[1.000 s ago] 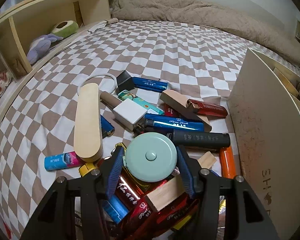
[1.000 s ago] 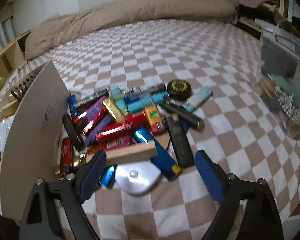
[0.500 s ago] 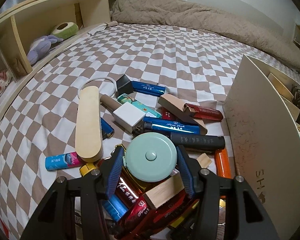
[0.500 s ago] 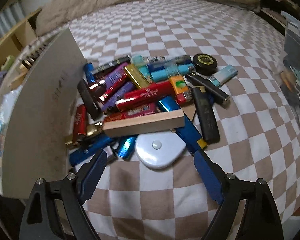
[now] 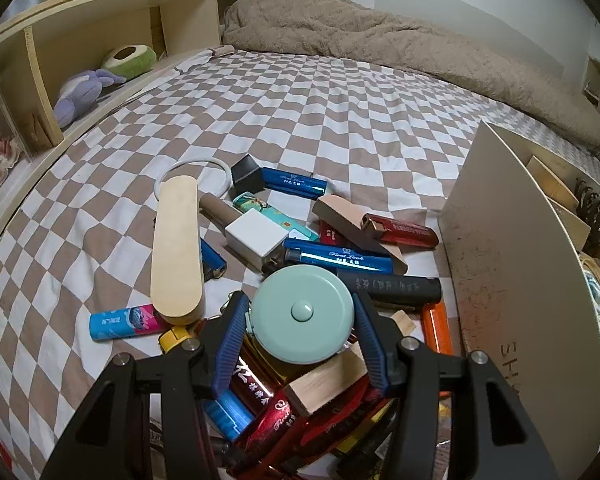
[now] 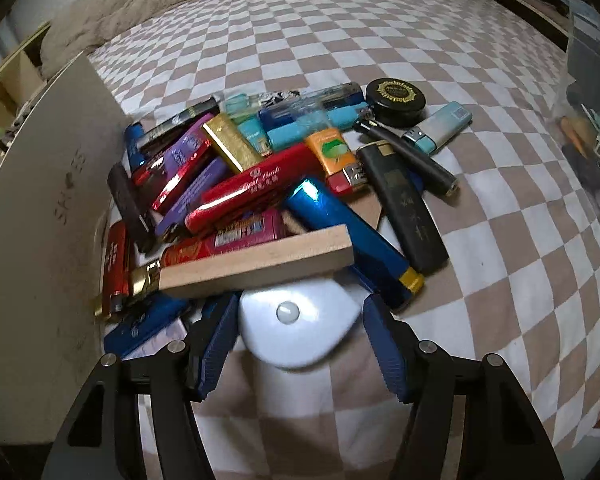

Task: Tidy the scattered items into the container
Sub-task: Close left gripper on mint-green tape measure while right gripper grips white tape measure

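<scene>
On the checkered bed (image 5: 340, 128), a jumble of lighters and small blocks lies beside a tall beige board (image 5: 512, 280) that looks like the wall of the container. The left hand-held gripper (image 5: 302, 320) is clamped on a mint-green tape measure (image 5: 303, 312), its blue pads pressing the round case's opposite edges, held just above the heap. The right hand-held gripper (image 6: 300, 332) is spread wide, its fingers either side of a white tape measure (image 6: 296, 328) that rests on the bed, partly tucked under a wooden block (image 6: 256, 264); whether the pads touch it I cannot tell.

Both tape measures look like stiff, smooth plastic discs, probably fairly light but slippery at the rim. A grip across the widest part, as the left one has, seems safest; off-centre the case could squirt out. The white one likely needs to be drawn clear of the block first, or the block and the blue lighter (image 6: 356, 244) leaning nearby may shift.
</scene>
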{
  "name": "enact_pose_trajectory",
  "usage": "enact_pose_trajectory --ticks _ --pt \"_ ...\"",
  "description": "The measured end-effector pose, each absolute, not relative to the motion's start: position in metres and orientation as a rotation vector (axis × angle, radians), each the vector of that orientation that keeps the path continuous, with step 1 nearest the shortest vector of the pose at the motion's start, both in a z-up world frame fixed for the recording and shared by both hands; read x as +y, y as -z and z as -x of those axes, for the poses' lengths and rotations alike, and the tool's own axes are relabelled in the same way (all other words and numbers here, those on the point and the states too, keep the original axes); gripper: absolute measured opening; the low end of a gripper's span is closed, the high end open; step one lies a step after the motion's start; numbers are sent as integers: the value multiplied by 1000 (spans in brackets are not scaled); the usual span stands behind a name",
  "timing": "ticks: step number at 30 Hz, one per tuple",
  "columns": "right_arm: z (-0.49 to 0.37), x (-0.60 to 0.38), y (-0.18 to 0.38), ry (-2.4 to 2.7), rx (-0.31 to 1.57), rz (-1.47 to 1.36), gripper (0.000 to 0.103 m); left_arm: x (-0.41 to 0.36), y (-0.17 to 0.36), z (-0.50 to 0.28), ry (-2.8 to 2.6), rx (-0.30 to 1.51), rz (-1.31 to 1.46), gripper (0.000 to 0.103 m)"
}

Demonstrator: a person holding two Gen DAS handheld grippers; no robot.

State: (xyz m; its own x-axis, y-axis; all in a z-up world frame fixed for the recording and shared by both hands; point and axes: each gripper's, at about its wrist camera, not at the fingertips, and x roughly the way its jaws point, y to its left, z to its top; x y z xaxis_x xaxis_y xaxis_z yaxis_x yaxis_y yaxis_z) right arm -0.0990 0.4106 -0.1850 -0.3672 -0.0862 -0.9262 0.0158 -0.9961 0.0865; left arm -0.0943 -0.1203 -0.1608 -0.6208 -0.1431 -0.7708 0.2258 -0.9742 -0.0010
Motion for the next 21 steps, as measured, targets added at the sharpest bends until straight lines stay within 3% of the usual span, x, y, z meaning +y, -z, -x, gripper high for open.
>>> enact_pose_trajectory --ticks 10,21 --pt "85 401 168 2630 -10 -1638 62 -115 150 88 2665 132 -1190 53" --pt "78 411 143 2743 -181 -1480 62 -105 125 78 2752 144 -1097 53"
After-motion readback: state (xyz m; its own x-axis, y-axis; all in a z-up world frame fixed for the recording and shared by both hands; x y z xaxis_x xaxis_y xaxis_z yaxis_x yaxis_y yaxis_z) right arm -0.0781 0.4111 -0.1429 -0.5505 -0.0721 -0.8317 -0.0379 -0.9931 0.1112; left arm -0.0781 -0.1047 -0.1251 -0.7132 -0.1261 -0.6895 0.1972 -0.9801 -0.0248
